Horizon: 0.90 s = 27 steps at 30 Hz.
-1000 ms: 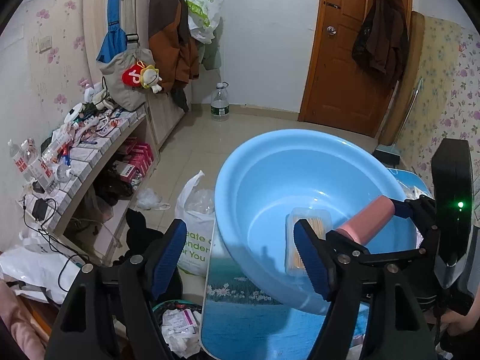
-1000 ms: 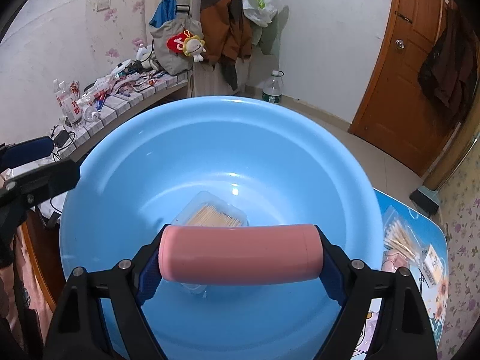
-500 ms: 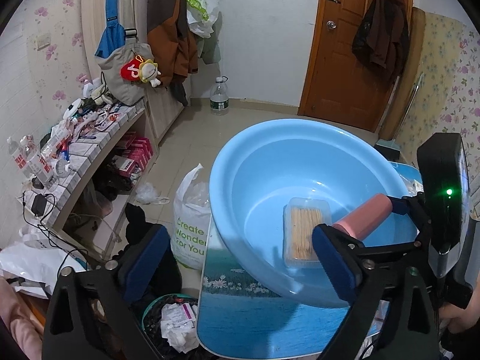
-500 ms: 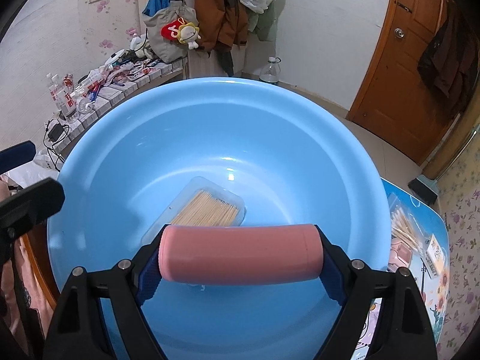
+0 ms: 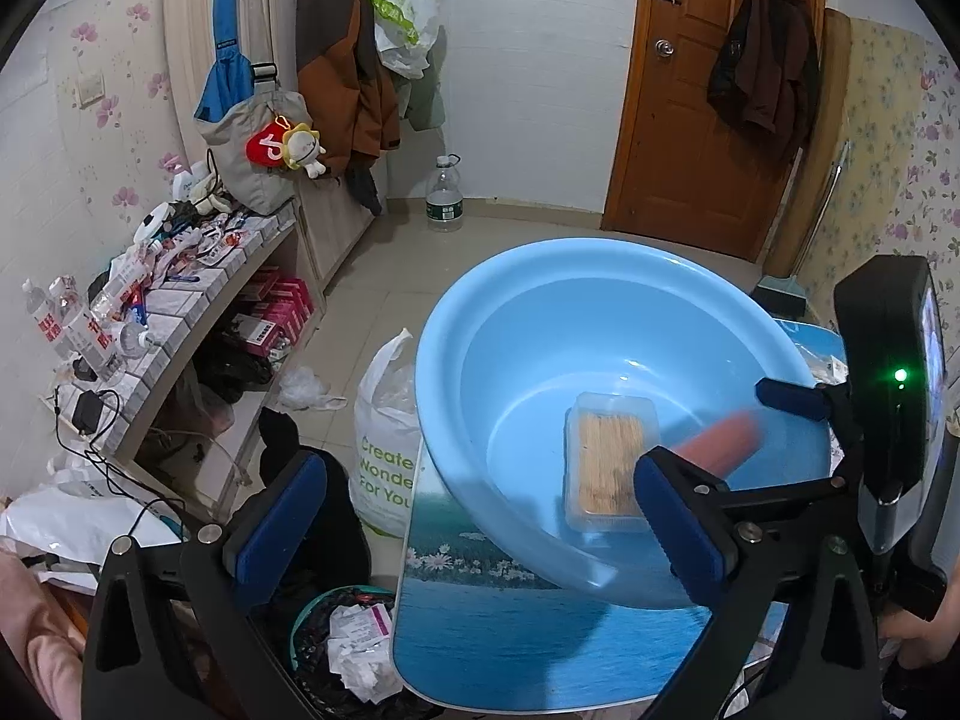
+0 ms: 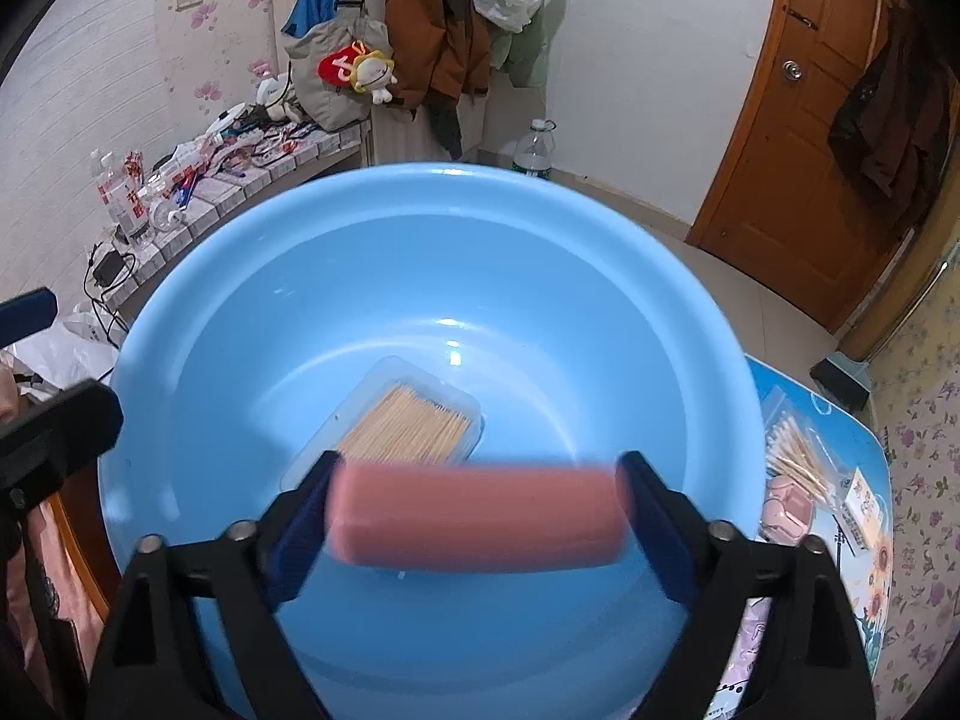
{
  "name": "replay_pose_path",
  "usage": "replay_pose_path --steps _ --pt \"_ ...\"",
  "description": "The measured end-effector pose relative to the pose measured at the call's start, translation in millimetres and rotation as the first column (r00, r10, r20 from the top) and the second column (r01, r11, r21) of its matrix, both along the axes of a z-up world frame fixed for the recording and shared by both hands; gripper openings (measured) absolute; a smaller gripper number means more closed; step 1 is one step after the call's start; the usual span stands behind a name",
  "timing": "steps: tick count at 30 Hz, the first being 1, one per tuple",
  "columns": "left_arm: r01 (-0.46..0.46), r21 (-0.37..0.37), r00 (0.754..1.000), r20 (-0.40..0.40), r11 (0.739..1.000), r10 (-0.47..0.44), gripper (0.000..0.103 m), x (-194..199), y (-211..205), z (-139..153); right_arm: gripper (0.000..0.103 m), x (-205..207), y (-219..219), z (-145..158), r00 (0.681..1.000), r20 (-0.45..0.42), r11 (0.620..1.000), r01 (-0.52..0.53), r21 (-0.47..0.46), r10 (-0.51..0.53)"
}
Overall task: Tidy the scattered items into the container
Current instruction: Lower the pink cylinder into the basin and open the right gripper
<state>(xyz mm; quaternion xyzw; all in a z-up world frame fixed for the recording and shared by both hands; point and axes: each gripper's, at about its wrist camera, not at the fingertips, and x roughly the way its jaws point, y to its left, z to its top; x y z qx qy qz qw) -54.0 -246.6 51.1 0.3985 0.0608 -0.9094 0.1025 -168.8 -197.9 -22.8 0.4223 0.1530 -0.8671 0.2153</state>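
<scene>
A big light-blue basin (image 6: 252, 324) stands on the blue table, also in the left wrist view (image 5: 510, 300). A clear box of toothpicks (image 6: 402, 420) lies on its bottom, also in the left wrist view (image 5: 606, 456). My right gripper (image 6: 474, 516) hangs over the basin with a pink cylinder (image 6: 474, 519) lying blurred between its spread fingers; whether they still touch it is unclear. The cylinder also shows in the left wrist view (image 5: 720, 438). My left gripper (image 5: 480, 516) is open and empty at the basin's left front.
Right of the basin lie a bag of cotton swabs (image 6: 798, 450), a small pink case (image 6: 786, 510) and a small box (image 6: 858, 510). Left of the table are a cluttered shelf (image 5: 180, 300), a white sack (image 5: 384, 438) and a waste bin (image 5: 348, 654).
My right gripper's fingers have spread and the pink cylinder is now blurred between them. My left gripper has drawn back from the basin and opened wider.
</scene>
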Motion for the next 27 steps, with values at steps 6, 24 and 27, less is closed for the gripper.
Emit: replay_pose_path --steps 6,24,27 --pt "0.008 -0.002 1.0 -0.001 1.0 -0.008 0.103 1.0 2.2 1.5 0.098 4.5 -4.4 4.5 0.999 -0.032 1.0 -0.017 0.007 0.017" --pt "0.01 -0.035 1.0 -0.023 0.999 -0.011 0.103 11.6 18.7 21.9 0.101 16.2 20.6 34.7 0.997 -0.079 0.999 0.009 -0.044 -0.013" --pt "0.015 -0.045 0.999 -0.029 0.999 -0.016 0.103 13.2 25.0 27.7 0.101 22.4 31.7 43.8 0.995 -0.093 0.998 0.015 -0.057 -0.02"
